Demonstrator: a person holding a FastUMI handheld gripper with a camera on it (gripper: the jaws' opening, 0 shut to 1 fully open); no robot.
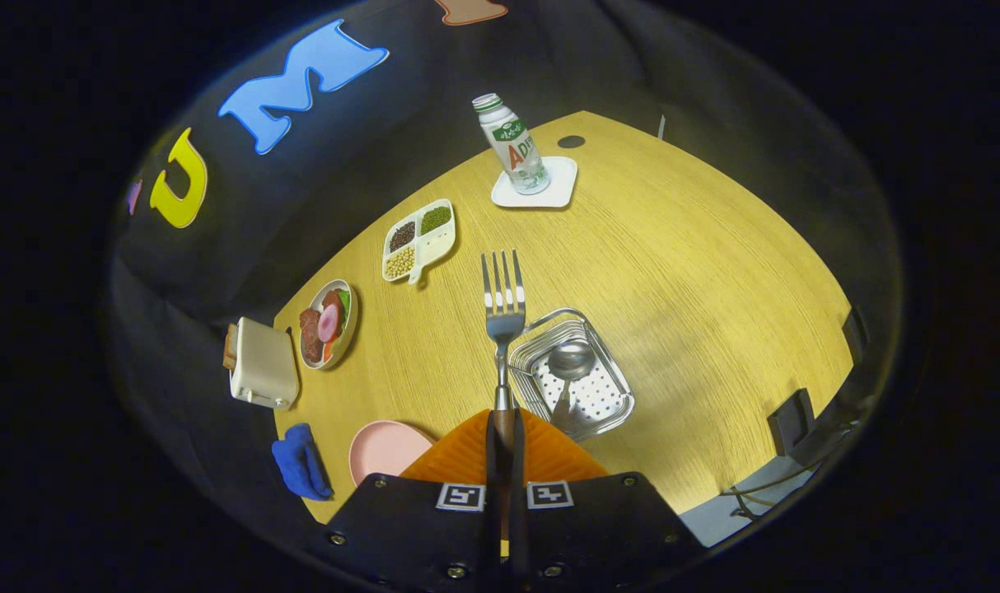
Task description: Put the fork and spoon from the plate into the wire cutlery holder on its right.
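Counter (698, 247): yellow wood; pink plate (385, 449) beside tongs
Tongs (504, 445): clamped on fork (502, 317) handle, tines pointing ahead
Holder (572, 375): wire; spoon (569, 366) inside

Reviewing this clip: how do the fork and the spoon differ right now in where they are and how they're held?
The fork is clamped between the gripper fingers, raised above the table with tines pointing ahead; the spoon lies free in the wire holder. The fork sits just beside the holder's edge, the spoon inside it. Both are shiny metal; the fork handle's gripped part looks dark.
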